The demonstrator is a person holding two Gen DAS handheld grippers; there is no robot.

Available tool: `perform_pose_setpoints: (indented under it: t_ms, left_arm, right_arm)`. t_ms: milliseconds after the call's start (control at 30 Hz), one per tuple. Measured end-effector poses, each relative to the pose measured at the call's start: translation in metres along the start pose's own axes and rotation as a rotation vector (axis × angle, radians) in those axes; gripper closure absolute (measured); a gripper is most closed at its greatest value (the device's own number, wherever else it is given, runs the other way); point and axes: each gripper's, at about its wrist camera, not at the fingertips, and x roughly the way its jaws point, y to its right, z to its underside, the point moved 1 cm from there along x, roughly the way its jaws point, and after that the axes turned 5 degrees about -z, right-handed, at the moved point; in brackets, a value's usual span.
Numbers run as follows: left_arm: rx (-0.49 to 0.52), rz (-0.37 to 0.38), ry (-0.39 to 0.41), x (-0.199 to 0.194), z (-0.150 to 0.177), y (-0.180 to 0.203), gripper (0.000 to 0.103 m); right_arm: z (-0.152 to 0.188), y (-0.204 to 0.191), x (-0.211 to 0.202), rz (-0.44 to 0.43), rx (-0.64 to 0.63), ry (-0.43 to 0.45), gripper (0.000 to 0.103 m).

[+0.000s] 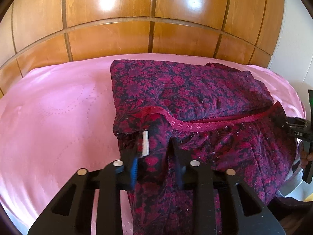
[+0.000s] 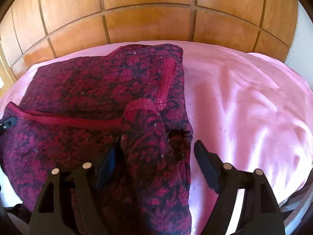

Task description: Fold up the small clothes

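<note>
A dark red and navy floral garment (image 1: 185, 90) with a red lace trim (image 1: 195, 125) lies partly folded on the pink bed sheet (image 1: 58, 107). My left gripper (image 1: 153, 148) has its fingers around the garment's near left corner, by a white label (image 1: 145, 143), and the jaws stand a little apart with cloth between them. My right gripper (image 2: 156, 154) is open, its jaws wide apart, with the garment's near right corner (image 2: 144, 129) bunched up between them. The garment (image 2: 88, 82) fills the left half of the right wrist view. The right gripper also shows at the right edge of the left wrist view (image 1: 293, 129).
A glossy wooden panelled headboard (image 1: 152, 19) stands behind the bed. The pink sheet (image 2: 244, 98) spreads to the right of the garment in the right wrist view and to the left in the left wrist view. A white wall (image 1: 293, 49) shows at the far right.
</note>
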Motion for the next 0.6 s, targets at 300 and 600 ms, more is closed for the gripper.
perform_pose_setpoints:
  t_ms: [300, 600]
  left_arm:
    - [-0.045, 0.039, 0.083, -0.036, 0.006, -0.004, 0.088]
    - [-0.070, 0.117, 0.178, -0.088, -0.004, -0.013, 0.089]
  right_arm:
    - [0.006, -0.026, -0.022, -0.055, -0.148, -0.024, 0.078]
    - [-0.023, -0.032, -0.078, -0.227, -0.147, 0.047, 0.081]
